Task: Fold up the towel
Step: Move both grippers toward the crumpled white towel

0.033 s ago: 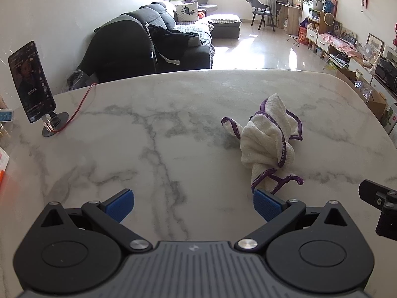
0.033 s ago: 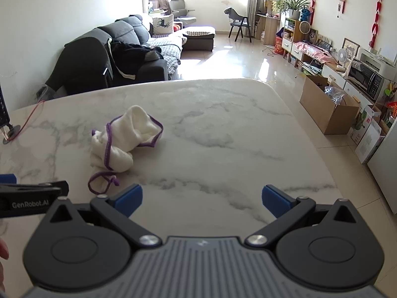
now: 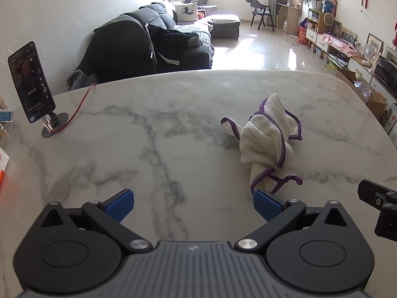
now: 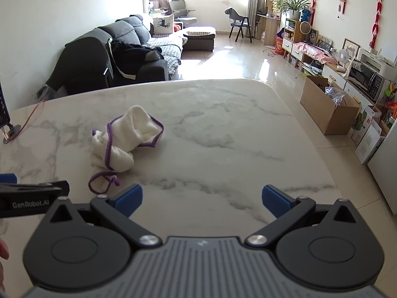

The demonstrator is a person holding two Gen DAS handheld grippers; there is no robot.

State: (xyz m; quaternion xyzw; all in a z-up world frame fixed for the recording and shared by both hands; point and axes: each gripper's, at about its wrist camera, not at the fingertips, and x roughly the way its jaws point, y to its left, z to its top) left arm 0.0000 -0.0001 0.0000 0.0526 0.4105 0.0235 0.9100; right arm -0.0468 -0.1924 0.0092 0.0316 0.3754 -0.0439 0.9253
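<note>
Left wrist view: left gripper point(image 3: 193, 204) low over the marble table point(image 3: 153, 124), jaws spread wide, nothing between the blue pads point(image 3: 119, 204). Crumpled white towel point(image 3: 266, 144) with purple hem lying bunched on the table ahead and to the right, its nearest corner and a loose purple loop point(image 3: 287, 180) just beyond the right pad, contact not discernible. Part of the right gripper point(image 3: 379, 203) seen at the right edge, near the towel's end. Phone point(image 3: 31, 84) propped on a round stand at far left, red cable point(image 3: 79, 106) trailing from it over the table edge. Dark sofa point(image 3: 153, 47) beyond the table.

Right wrist view: right gripper point(image 4: 202, 201) also low over the table point(image 4: 235, 129), jaws wide apart, empty. Towel point(image 4: 126, 139) ahead and to the left, in a heap, loop point(image 4: 103, 181) nearest the left pad point(image 4: 129, 200) but apart from it. Left gripper point(image 4: 32, 196) poking in at the left edge, beside the loop. Cardboard box point(image 4: 327, 106) on the floor right of the table, sofa point(image 4: 111, 57) at back left
</note>
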